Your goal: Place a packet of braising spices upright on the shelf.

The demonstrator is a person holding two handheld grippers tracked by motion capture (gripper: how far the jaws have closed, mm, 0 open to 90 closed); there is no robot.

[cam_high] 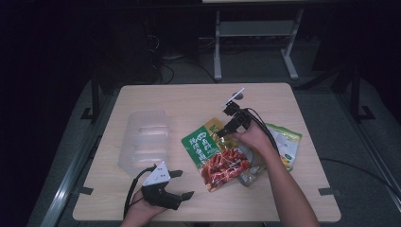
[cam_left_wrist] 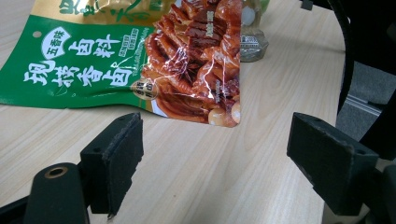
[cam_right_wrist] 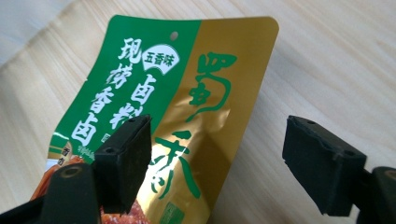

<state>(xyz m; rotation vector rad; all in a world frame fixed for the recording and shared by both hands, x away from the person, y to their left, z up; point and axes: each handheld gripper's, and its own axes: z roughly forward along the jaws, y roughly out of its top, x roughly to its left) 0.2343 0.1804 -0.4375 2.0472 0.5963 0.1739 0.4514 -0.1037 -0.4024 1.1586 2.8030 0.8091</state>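
Observation:
A green, gold and red snack packet (cam_high: 215, 151) lies flat in the middle of the wooden table (cam_high: 189, 99). My right gripper (cam_high: 226, 128) hovers over the packet's far gold end, jaws open. In the right gripper view, the gold and green top of the packet (cam_right_wrist: 187, 93) sits below and between the open jaws (cam_right_wrist: 217, 163), and the pads do not press on it. My left gripper (cam_high: 184, 183) rests near the table's front edge, open and empty. In the left gripper view its jaws (cam_left_wrist: 215, 163) point at the packet's red lower end (cam_left_wrist: 196, 60), a short way off.
A clear plastic tray (cam_high: 144, 142) stands left of the packet. A second green and white packet (cam_high: 289, 144) lies under the right forearm. A small silvery pouch (cam_left_wrist: 252, 44) peeks from beneath the main packet. Bare wood lies at the back of the table.

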